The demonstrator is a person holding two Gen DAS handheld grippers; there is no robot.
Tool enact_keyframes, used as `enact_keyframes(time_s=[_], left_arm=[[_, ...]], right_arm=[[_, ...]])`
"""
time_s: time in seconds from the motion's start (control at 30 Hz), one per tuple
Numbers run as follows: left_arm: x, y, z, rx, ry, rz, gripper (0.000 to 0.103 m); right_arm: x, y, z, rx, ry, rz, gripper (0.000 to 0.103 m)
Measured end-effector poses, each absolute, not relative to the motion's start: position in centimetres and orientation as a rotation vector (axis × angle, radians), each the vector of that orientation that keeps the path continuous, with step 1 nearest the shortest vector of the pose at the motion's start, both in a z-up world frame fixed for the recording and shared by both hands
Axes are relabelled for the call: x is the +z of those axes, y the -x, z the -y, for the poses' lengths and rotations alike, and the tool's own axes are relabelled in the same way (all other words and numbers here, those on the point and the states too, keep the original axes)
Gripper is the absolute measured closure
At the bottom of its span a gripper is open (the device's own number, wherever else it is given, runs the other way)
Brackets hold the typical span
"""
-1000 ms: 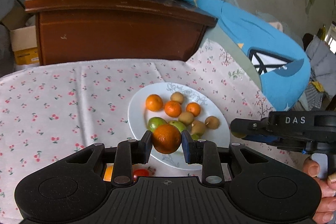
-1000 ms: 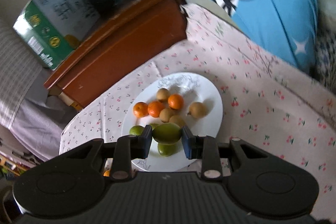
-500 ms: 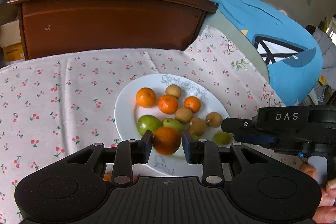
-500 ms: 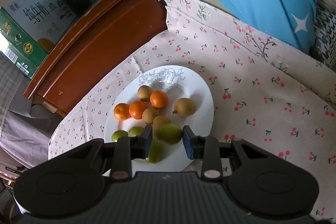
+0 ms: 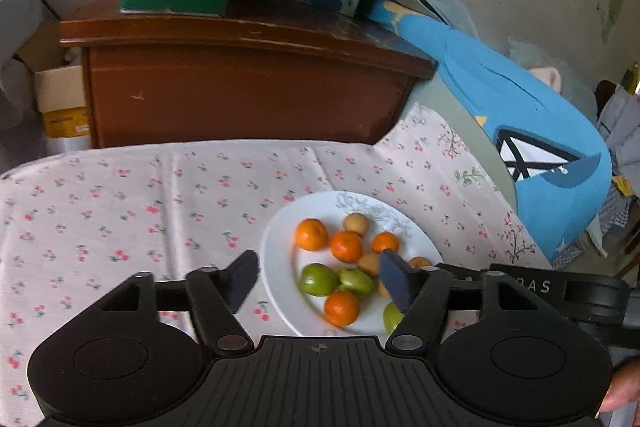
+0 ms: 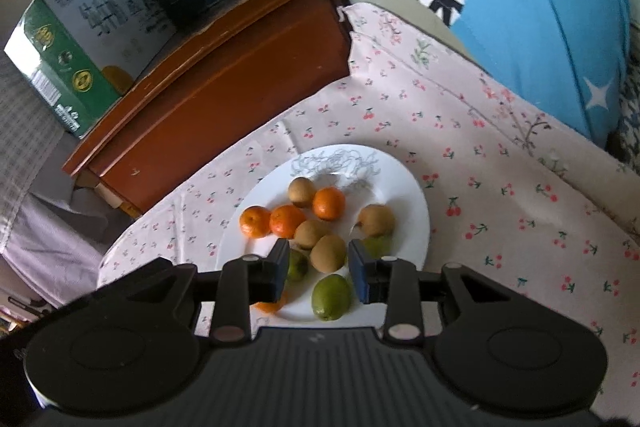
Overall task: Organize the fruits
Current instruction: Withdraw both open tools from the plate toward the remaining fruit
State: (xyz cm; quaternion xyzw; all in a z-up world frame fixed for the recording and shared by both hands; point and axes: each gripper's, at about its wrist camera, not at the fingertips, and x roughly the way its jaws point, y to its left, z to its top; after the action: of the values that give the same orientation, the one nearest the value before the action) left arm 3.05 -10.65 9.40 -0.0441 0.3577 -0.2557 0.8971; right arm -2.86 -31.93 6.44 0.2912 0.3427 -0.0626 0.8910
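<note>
Both tools hang over the white plate on the cherry-print desk, empty. Left gripper fingers spread wide; right gripper fingers parted more narrowly. Nearest orange and green fruit lie at the plate's near rim, likely set there beside like fruit.

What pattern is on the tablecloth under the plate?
The tablecloth is pale pink with small red cherries and green stems; it shows best in the right wrist view.
</note>
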Motion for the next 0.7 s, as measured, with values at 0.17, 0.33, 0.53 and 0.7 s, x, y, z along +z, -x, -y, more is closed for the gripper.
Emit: enact_keyframes(time_s=[0.17,0.33,0.53,0.7], left_arm=[[10.1,-3.2,8.8,-0.514,0.082,-0.751,0.030],[10.4,-3.3,7.0,-0.496,0.042,-0.762,0.029],[10.6,-3.3,4.8,-0.445,0.061,-0.744,0.028],[9.7,-3.8,4.0,-0.398,0.048,-0.773,0.027]], right_arm=[[6.6,2.8,31.3,-0.101,-0.589,-0.716,0.068],[6.8,2.8,30.5,-0.073,-0.560,-0.717,0.068],[7.0,2.6,28.8,-0.022,-0.505,-0.717,0.068],[6.9,2.2,27.0,0.038,-0.450,-0.728,0.068]])
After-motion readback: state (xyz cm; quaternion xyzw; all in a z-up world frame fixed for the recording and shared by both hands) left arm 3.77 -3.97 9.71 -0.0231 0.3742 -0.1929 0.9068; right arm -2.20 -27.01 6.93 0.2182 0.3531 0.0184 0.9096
